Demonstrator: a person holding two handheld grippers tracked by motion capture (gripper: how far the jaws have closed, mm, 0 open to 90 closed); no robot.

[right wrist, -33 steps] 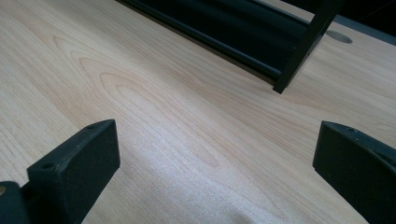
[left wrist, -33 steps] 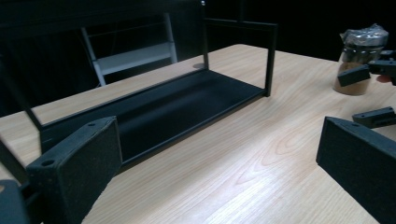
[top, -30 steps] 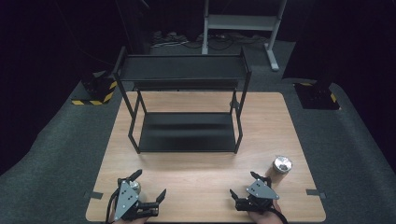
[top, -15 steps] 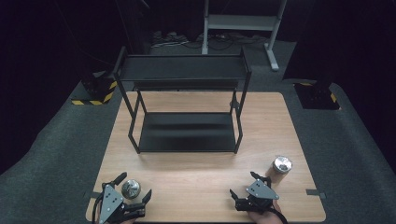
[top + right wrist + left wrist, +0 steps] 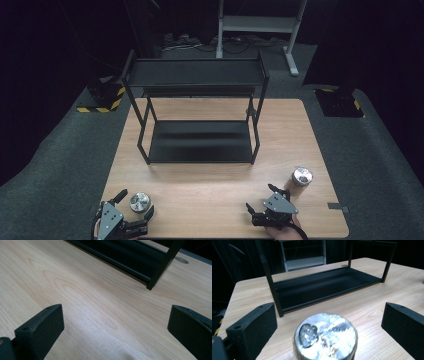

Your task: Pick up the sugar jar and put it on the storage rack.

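Left gripper (image 5: 135,207): I see it at the table's 7 o'clock corner, jaws spread wide on either side of the near can, neither pad touching it.
Near can (image 5: 140,202): a silver-topped can standing upright on the table between my left jaws; in the left gripper view its foil-like lid (image 5: 325,336) sits low and centred, with clear gaps to both black pads.
Right gripper (image 5: 267,204): at about 5 o'clock on the table, jaws wide apart and holding nothing — bare wood lies between them in the right gripper view.
Second can (image 5: 301,177): upright, near my right gripper at its 1 o'clock, apart from it.
Rack (image 5: 197,115): a black two-level metal shelf toward the table's 12 o'clock side, both levels bare; its lower tray (image 5: 324,287) lies ahead of the near can, well apart from it.
Table (image 5: 210,190): light wood — the person's hand (image 5: 280,232) shows at the 6 o'clock edge under the right gripper.
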